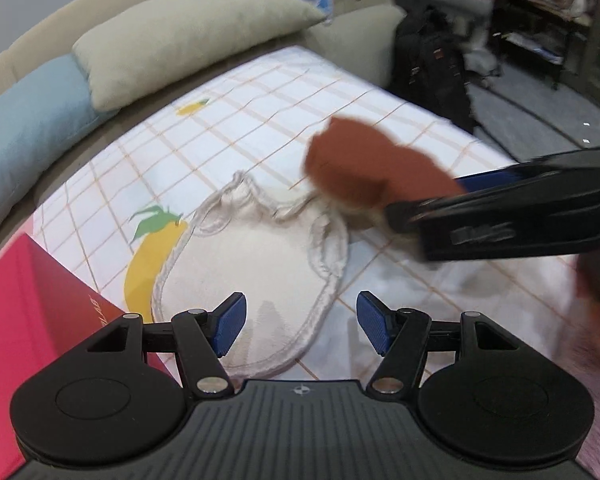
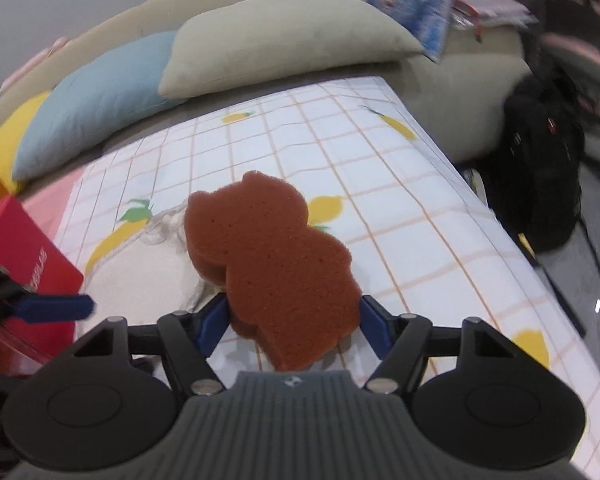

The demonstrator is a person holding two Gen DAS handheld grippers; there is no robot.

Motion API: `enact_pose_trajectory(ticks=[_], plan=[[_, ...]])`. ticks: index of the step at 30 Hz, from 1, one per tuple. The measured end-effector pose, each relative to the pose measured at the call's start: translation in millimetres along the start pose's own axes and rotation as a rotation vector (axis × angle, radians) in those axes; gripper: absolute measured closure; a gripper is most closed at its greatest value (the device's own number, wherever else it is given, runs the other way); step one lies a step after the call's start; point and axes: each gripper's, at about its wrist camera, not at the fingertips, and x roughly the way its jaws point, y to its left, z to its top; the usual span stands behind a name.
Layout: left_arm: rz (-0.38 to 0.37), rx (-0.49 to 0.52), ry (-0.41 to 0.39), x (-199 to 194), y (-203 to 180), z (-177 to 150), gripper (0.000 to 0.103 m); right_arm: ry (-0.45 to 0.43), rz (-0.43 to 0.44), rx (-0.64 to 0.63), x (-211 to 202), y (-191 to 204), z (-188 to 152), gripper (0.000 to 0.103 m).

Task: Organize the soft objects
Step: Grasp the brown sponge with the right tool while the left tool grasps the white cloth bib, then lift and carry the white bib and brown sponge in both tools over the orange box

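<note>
My right gripper point(image 2: 294, 326) is shut on a brown bear-shaped sponge point(image 2: 272, 268) and holds it above the checked cloth. In the left wrist view the sponge point(image 1: 364, 164) and the right gripper point(image 1: 420, 204) come in from the right, blurred, over the far edge of a cream cloth bag point(image 1: 256, 264). The bag lies flat on the cloth and also shows in the right wrist view point(image 2: 140, 280). My left gripper point(image 1: 302, 324) is open and empty, just above the bag's near end.
A white checked cloth with lemon prints point(image 1: 284, 92) covers the surface. A red box point(image 1: 32, 320) stands at the left. Beige point(image 1: 188, 40) and blue point(image 1: 28, 128) pillows lean on a sofa behind. A black backpack point(image 2: 540, 168) sits on the floor at right.
</note>
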Motion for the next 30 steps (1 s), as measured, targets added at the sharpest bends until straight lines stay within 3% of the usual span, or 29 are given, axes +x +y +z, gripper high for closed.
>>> enact_pose_trajectory(ticks=[7,12,17,26,30], plan=[[0.019,-0.166,0.034,25.9,9.7,-0.8,0.025,0.004,0.006,0.013,6.8,-0.2,-0.1,0.034],[0.018,-0.174,0.008,27.7,12.3,-2.0,0.026,-0.001,0.004,-0.001,8.9,1.4,-0.8,0.033],[0.013,-0.172,-0.002,26.2,11.0,0.0,0.04,-0.003,0.002,-0.008,9.0,2.1,-1.4,0.033],[0.057,-0.143,0.002,25.6,11.9,3.8,0.084,-0.009,-0.002,-0.026,7.9,4.6,-3.0,0.034],[0.063,-0.144,-0.012,19.3,10.5,4.9,0.088,-0.027,0.003,-0.027,2.5,5.4,-3.5,0.035]])
